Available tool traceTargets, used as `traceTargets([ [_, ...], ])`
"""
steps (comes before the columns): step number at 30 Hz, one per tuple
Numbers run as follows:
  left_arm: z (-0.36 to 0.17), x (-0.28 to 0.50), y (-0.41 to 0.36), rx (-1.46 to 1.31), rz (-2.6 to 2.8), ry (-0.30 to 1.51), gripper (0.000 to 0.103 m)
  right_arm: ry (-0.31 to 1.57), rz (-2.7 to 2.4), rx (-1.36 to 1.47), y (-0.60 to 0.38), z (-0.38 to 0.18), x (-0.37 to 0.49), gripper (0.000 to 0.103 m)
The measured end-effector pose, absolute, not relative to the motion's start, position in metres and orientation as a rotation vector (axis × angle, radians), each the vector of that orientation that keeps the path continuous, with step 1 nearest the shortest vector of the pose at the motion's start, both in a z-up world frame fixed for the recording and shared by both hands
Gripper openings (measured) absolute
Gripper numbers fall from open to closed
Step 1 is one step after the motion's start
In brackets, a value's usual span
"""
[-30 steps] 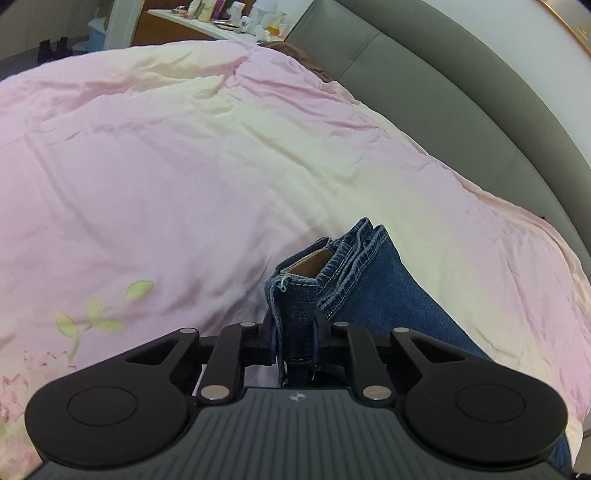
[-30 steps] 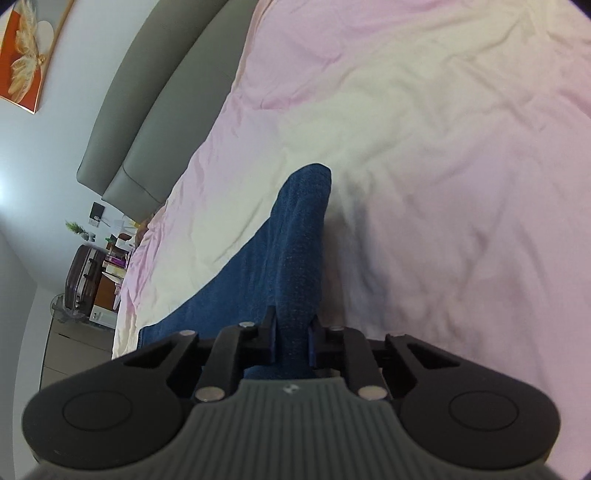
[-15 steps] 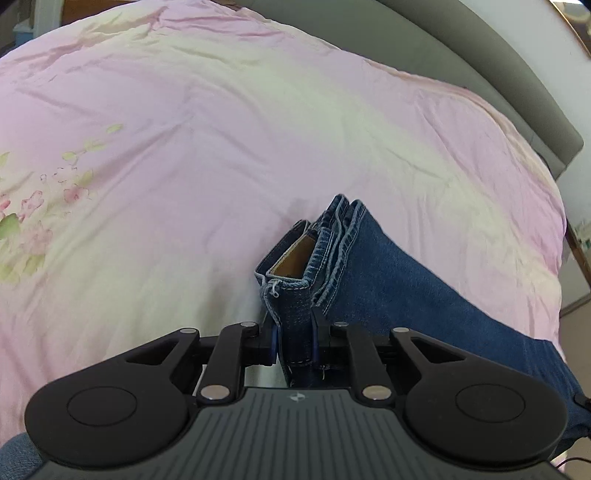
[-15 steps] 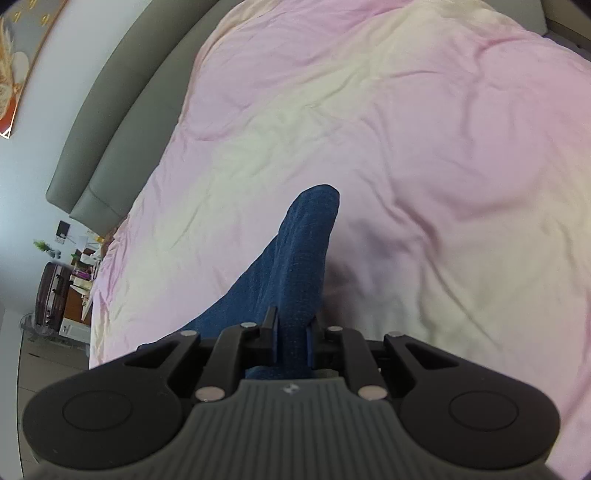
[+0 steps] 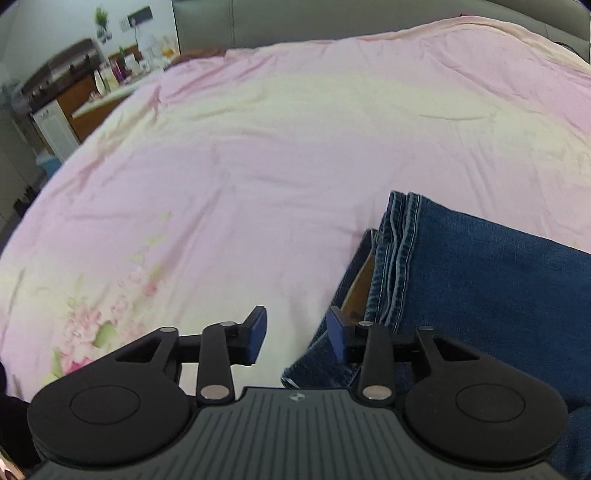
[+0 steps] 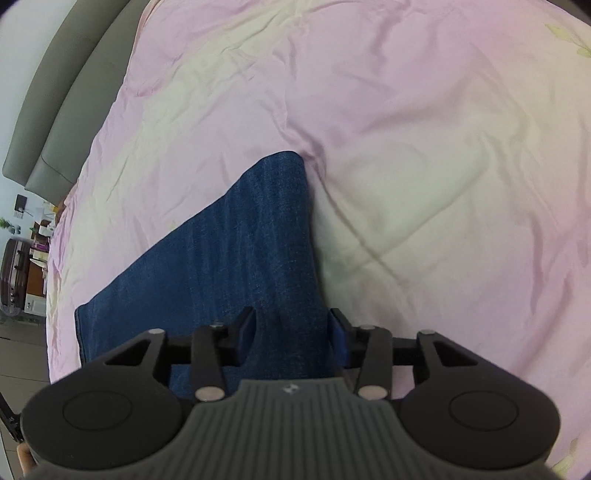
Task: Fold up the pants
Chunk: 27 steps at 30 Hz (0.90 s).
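The blue jeans (image 5: 480,280) lie folded flat on the pink quilt (image 5: 258,155), with the stacked hems and waistband edge at their left end. My left gripper (image 5: 297,334) is open and empty, just left of that edge; its right finger (image 5: 338,332) is over the denim border. In the right wrist view the jeans (image 6: 240,258) lie as a flat folded slab on the quilt (image 6: 424,147). My right gripper (image 6: 293,328) is open, its fingers standing either side of the fold's near corner without pinching it.
A grey padded headboard (image 5: 295,18) runs along the far side of the bed. A cluttered side table and a cabinet (image 5: 74,96) stand past the bed's left edge. A suitcase (image 6: 14,269) stands beyond the bed's edge in the right wrist view.
Both grippers held the jeans shut before; both have opened and let go. The jeans have dropped flat onto the quilt. The left gripper has shifted left off the waistband.
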State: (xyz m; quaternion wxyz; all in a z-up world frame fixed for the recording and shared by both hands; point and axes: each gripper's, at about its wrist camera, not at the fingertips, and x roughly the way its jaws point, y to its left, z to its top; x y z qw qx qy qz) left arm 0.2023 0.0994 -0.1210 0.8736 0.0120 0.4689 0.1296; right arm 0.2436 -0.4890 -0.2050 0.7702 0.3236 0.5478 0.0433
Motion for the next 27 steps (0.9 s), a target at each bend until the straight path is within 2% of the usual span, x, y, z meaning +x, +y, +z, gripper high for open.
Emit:
traceTargets([
  [1,-0.117,0.202,0.095,0.014,0.225,0.968,0.044,1.191,0.088,0.686,-0.492,-0.205,0.247,0.051],
  [4,-0.111,0.207,0.071,-0.053,0.016,0.986,0.044,1.190,0.084,0.660,-0.501,-0.207,0.258,0.051],
  [7,-0.115,0.215,0.029,0.013,-0.126,1.016,0.044,1.212,0.124,0.691,-0.506,-0.216,0.270,0.051],
  [11,-0.133,0.220,-0.028,0.099,-0.350,1.054,0.044,1.245,0.160,0.682,-0.506,-0.223,0.281,0.045],
  [15,-0.157,0.224,-0.078,0.161,-0.526,1.107,0.032,1.262,0.192,0.667,-0.505,-0.225,0.289,0.045],
  [18,-0.172,0.224,-0.111,0.314,-0.639,1.107,0.024,1.267,0.214,0.663,-0.504,-0.229,0.293,0.045],
  [22,-0.191,0.218,-0.135,0.522,-0.736,1.118,0.015,1.270,0.240,0.683,-0.505,-0.235,0.291,0.036],
  [27,-0.212,0.219,-0.159,0.714,-0.793,1.129,0.015,1.276,0.275,0.753,-0.507,-0.250,0.290,0.024],
])
